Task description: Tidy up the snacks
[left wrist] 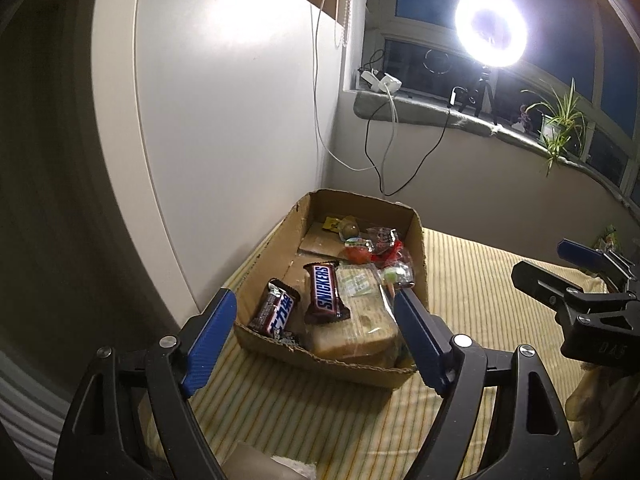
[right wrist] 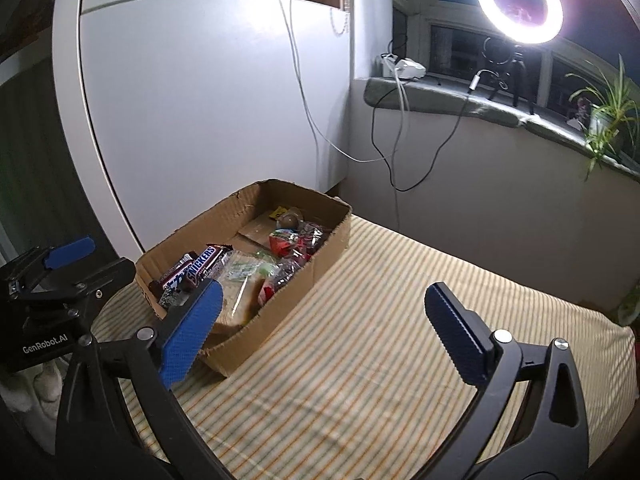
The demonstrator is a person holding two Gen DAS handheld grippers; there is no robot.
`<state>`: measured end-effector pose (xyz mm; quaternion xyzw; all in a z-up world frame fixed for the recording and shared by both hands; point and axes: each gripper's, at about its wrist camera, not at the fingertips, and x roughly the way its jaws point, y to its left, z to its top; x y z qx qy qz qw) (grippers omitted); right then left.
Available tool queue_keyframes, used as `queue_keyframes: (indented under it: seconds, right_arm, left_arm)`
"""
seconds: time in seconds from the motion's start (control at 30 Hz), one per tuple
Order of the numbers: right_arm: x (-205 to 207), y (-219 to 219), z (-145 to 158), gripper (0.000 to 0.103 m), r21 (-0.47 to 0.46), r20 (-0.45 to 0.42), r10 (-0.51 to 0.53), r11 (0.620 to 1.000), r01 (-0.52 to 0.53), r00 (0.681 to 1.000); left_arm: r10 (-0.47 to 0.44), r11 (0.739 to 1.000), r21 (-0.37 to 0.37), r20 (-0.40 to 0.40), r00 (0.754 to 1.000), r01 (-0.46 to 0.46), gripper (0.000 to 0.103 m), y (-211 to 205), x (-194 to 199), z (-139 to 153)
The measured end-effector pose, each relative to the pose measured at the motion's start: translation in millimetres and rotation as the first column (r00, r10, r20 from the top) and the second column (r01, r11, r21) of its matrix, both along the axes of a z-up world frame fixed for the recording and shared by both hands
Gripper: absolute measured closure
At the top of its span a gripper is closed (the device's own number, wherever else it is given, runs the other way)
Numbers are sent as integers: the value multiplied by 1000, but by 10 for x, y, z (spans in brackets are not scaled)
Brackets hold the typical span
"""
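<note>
The box [left wrist: 404,376] is plain brown corrugated cardboard, matt, with rough torn edges. The Snickers bar [left wrist: 325,295] and the other chocolate bar [left wrist: 274,312] next to it have shiny plastic-foil wrappers, and the sandwich bread [left wrist: 360,320] sits in clear, crinkly glossy film. The worktop [right wrist: 380,320] is covered in a soft striped cloth, matt and slightly wrinkled. Fingers [left wrist: 212,336] on both grippers are ribbed blue plastic pads on matt black plastic frames with small shiny metal pins. The cabinet [right wrist: 208,100] beside it is smooth and white with a faint sheen.
</note>
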<state>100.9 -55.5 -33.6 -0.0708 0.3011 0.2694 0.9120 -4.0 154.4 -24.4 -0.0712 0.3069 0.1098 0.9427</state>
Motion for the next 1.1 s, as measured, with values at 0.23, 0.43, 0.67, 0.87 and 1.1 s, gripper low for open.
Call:
queue_keyframes:
  seconds: [0.23,0.43,0.67,0.87,1.1]
  right_arm:
    - [-56,-129,10,0,9,-2,-15,1000,15,1000]
    - [-70,-176,9,0,18,-5,-18,1000,18,1000]
    - [-80,-182,-13,0,18,-13,-16,1000,17,1000]
    - [-71,-213,-18,0,21,-21,-17,1000,18,1000]
    - [-64,-225,-16,0,18,-20,-19,1000,19,1000]
  left_arm:
    - [-9,1000,7,14,1000,9,22,-77,-40,44]
    - [-10,1000,9,19,1000,10,22,-97,-70,58]
    - [-14,1000,10,18,1000,14,22,-110,-72,51]
    - [-14,1000,7,19,1000,14,22,-101,-76,49]
    - [-17,1000,8,18,1000,17,22,-110,-75,43]
